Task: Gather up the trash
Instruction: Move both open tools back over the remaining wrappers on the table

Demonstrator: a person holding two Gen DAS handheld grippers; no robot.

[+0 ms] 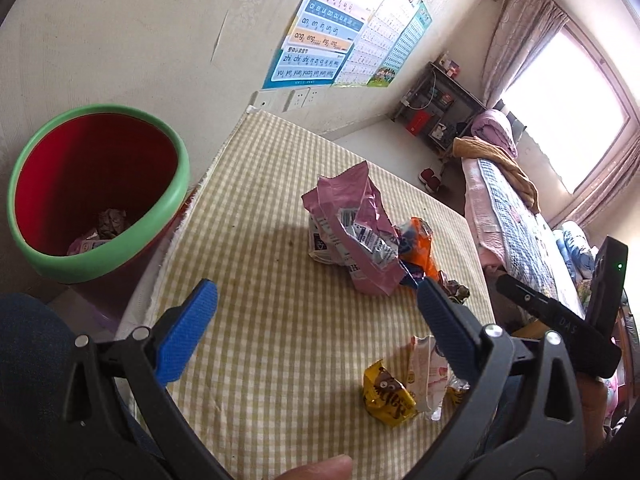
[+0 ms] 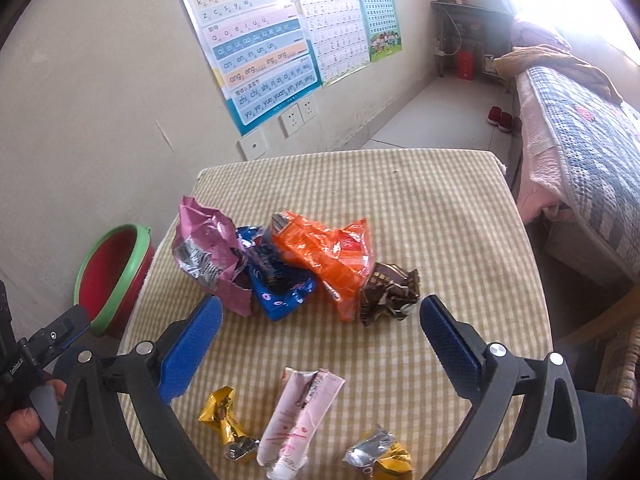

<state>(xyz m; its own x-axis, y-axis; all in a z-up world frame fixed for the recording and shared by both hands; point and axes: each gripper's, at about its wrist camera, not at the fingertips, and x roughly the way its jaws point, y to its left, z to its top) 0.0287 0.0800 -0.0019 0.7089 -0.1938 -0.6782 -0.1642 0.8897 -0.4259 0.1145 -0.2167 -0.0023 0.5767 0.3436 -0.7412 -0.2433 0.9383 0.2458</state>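
You are holding both grippers, left [image 1: 316, 312] and right [image 2: 320, 328], wide open and empty, wrappers [image 2: 296, 268] lying at 12 o'clock.

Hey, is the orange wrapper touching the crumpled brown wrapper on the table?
Touching. In the right wrist view, the orange wrapper and the brown wrapper meet with no tablecloth showing between them.

On the table [image 2: 460, 208] lie seven wrappers: one pink bag [image 2: 208, 256], one blue [image 2: 276, 288], one orange [image 2: 332, 256], one brown [image 2: 390, 292], one pale pink [image 2: 300, 420], two golden [image 2: 226, 420] [image 2: 384, 454]. One red bin [image 1: 96, 192] stands beside the table's left edge.
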